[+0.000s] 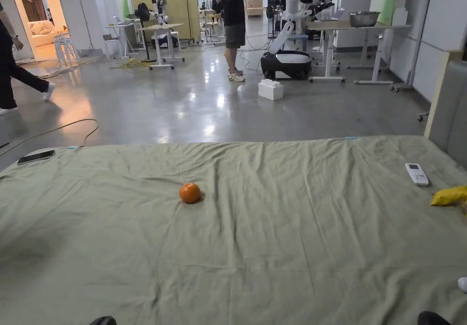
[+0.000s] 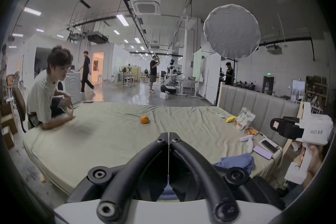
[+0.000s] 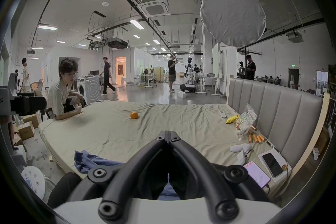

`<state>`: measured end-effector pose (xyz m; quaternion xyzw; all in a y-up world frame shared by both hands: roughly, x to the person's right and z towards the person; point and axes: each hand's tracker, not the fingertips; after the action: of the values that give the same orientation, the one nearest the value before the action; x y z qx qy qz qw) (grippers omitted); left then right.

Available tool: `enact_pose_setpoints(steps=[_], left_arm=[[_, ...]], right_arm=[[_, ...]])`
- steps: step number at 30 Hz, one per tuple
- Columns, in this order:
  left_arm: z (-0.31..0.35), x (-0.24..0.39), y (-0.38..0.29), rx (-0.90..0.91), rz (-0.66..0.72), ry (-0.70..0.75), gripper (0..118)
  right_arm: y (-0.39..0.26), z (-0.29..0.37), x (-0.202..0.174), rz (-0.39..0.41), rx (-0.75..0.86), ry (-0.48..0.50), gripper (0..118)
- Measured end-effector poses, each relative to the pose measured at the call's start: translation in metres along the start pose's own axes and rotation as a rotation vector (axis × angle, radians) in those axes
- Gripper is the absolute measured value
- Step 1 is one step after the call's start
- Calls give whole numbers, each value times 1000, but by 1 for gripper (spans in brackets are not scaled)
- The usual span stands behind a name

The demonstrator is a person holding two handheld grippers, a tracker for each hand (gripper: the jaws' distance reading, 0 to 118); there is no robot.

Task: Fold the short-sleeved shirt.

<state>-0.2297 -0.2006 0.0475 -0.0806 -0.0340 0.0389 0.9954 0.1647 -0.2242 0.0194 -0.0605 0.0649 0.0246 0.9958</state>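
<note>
Jaws of the left gripper (image 2: 169,134) and the right gripper (image 3: 168,132) meet at their tips, gripping nothing, both raised above the bed (image 2: 101,138), probably idle before a first reach. Crumpled blue shirt (image 3: 91,159) sits lower left in the right gripper view, at the bed's near edge, unfolded.

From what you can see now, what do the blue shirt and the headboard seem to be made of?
The blue shirt looks like soft matte woven or knit fabric, probably cotton: it lies crumpled in limp folds. The headboard seems padded, covered in smooth grey leather-like material: vertical stitched channels, slight sheen. Real or synthetic cannot be told.
</note>
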Motion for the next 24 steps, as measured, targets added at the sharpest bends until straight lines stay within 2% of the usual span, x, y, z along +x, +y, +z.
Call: enact_pose_setpoints(steps=[4,5,9,10,11,13,14,16,18,21,22,24], left_arm=[[-15,-30,-2,-66,118,-56,1],[-22,-41,-5,-105,189,-80,8],[-59,-80,-36,-220,392,-57,108],[-73,-98,-54,-267,450,-66,115],[-87,-113,-67,-270,454,-67,115],[-111,-139,-97,-354,654,-72,115],[-123,-154,-114,-382,708,-21,115],[-148,-183,-140,-438,824,-94,115],[-169,-203,-168,-449,894,-141,115],[-189,-222,-196,-562,965,-47,114],[-195,-219,-207,-598,954,-56,113],[-199,-217,-219,-643,987,-97,106]], right_arm=[[-5,-7,3,-19,-40,24,0],[-8,-10,2,-23,-52,21,0],[-16,-17,2,-17,-94,33,0],[-18,-20,3,-25,-110,40,0],[-21,-23,4,-37,-128,46,0],[-29,-29,6,-77,-201,53,0],[-29,-31,6,-59,-188,51,0],[-31,-33,7,-43,-211,40,0],[-33,-36,7,-39,-227,32,0],[-37,-43,9,-60,-258,27,0],[-38,-46,10,-71,-267,29,0],[-40,-50,10,-80,-281,36,0]])
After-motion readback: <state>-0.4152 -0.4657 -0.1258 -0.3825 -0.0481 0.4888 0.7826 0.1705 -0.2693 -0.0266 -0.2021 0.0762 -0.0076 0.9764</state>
